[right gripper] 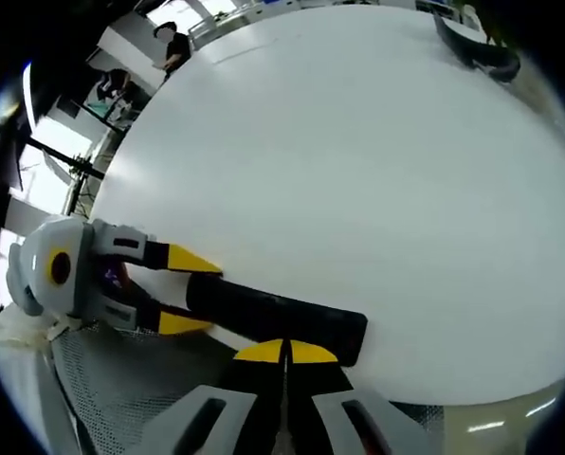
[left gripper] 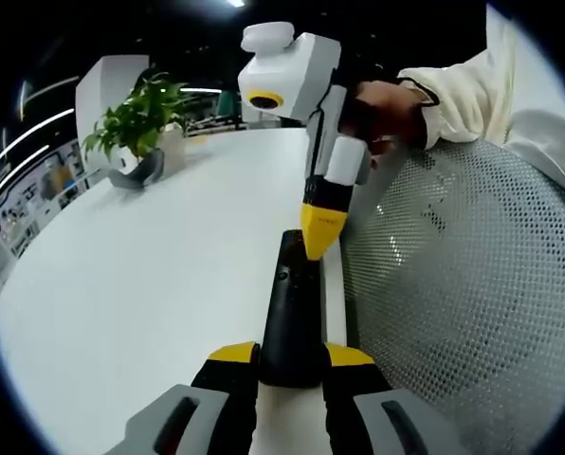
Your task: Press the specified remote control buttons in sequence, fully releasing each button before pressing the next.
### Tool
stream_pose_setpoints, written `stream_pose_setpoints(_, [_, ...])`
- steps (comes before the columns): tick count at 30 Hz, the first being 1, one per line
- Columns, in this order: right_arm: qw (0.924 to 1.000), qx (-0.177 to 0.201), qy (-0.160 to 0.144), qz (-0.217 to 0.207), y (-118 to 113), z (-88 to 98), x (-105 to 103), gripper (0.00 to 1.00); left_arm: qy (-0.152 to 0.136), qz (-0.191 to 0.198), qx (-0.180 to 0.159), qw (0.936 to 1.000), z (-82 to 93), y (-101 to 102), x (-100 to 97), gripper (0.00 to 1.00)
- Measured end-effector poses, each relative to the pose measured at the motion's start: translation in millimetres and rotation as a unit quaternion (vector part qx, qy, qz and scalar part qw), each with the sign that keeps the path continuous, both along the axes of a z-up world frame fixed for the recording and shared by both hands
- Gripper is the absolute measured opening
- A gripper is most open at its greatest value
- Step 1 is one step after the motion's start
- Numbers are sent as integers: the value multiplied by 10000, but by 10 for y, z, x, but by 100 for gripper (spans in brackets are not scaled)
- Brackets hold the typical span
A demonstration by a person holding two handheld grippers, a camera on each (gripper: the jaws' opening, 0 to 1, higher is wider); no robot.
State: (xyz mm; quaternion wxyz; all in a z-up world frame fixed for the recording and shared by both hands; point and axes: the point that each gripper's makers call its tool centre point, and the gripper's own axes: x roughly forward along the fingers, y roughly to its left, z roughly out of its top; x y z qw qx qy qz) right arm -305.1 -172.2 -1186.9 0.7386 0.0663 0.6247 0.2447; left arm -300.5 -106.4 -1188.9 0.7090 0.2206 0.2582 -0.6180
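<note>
A long black remote (left gripper: 290,303) lies at the white table's (left gripper: 140,284) edge, pointing away from me. My left gripper (left gripper: 291,354) is shut on its near end, one yellow tip on each side. My right gripper (left gripper: 322,232), held by a hand in a cream sleeve, comes down from above with its yellow tips together on the remote's far end. In the right gripper view the remote (right gripper: 273,318) lies crosswise, the right gripper (right gripper: 286,351) is shut with its tip at the remote's top face, and the left gripper (right gripper: 192,292) clamps the left end.
A grey mesh chair back (left gripper: 463,284) stands close against the table edge beside the remote. A potted plant (left gripper: 136,133) sits at the table's far side. In the right gripper view a person (right gripper: 173,43) stands far behind the table (right gripper: 358,171).
</note>
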Motion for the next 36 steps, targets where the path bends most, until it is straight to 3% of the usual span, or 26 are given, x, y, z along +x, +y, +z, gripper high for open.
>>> stream_pose_setpoints(14, [9998,88,120,-96,1,17,-1,0,-28,-43,6,10000,-3,-4,-2,25])
stream_pose_setpoints(22, [9989,247,-222,-317,-7,106,108,0,-46,-81,12,10000,-3,-10,-16,24])
stream_pose_setpoints(26, [9990,261,-200,-315,2,88,113,0,-34,-102,23,9999,-5,-10,-25,24])
stream_pose_setpoints(31, [9995,169,-195,-181,23,62,91,0,-23,-106,19,9999,-4,-10,-30,24])
stream_pose_setpoints(36, [9987,-211,-410,200,19,38,81,0,-15,-99,5,9999,0,-10,-30,25])
